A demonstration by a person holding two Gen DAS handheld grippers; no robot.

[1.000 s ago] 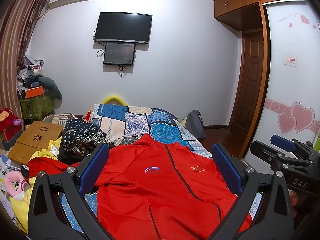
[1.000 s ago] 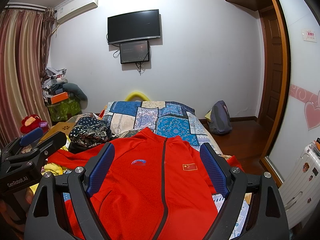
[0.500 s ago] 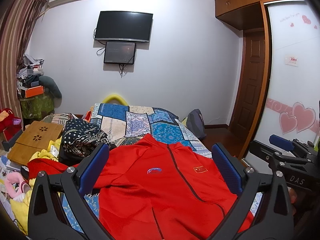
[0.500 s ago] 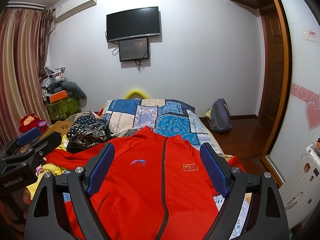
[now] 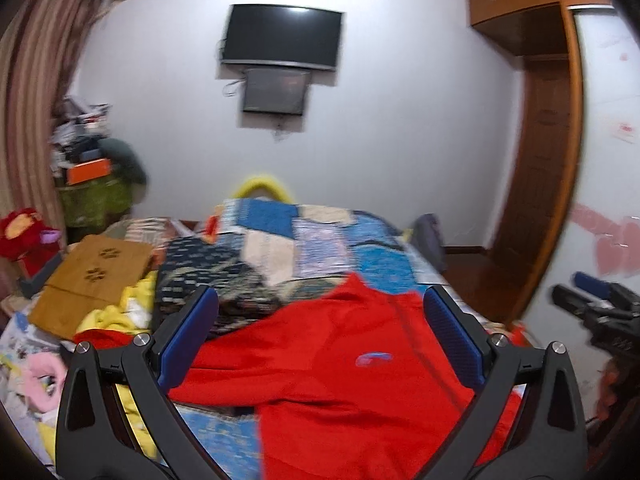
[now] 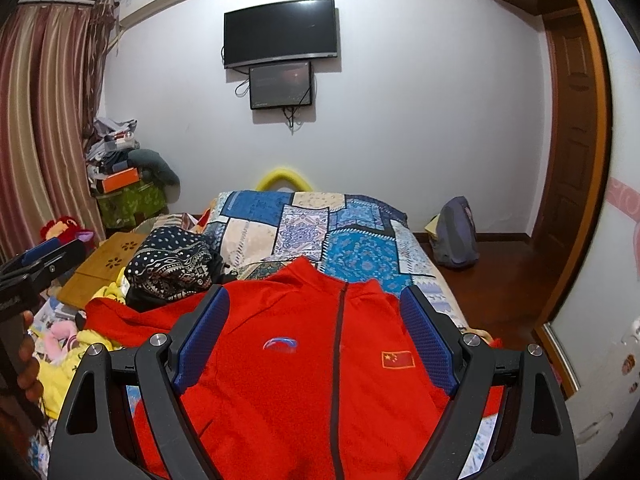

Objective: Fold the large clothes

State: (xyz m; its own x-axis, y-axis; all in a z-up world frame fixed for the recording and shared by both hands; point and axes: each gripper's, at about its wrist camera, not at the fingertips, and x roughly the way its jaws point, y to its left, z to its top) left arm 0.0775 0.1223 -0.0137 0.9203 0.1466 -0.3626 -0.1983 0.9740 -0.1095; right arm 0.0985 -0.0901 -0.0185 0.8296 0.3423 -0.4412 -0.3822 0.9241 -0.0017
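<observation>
A red zip jacket [image 6: 304, 368] lies front up on the patchwork bed [image 6: 360, 252], collar toward the far wall, its sleeve stretching left. It also shows in the blurred left wrist view [image 5: 340, 368]. My left gripper [image 5: 320, 320] is open and empty, held above the jacket's left shoulder and sleeve. My right gripper [image 6: 316, 320] is open and empty, held above the jacket's chest. Each gripper shows at the edge of the other's view: the left [image 6: 36, 268], the right [image 5: 592, 300].
A dark patterned garment [image 6: 168, 268] lies bunched left of the jacket. Yellow clothes [image 6: 64, 364], a wooden lap desk [image 6: 100, 268] and toys crowd the left side. A backpack [image 6: 456, 236] sits on the floor at right, near a wardrobe door [image 6: 576, 160].
The left gripper has swung left with motion blur, so the jacket now sits right of centre in its view. The right gripper has edged slightly closer. Both stay open.
</observation>
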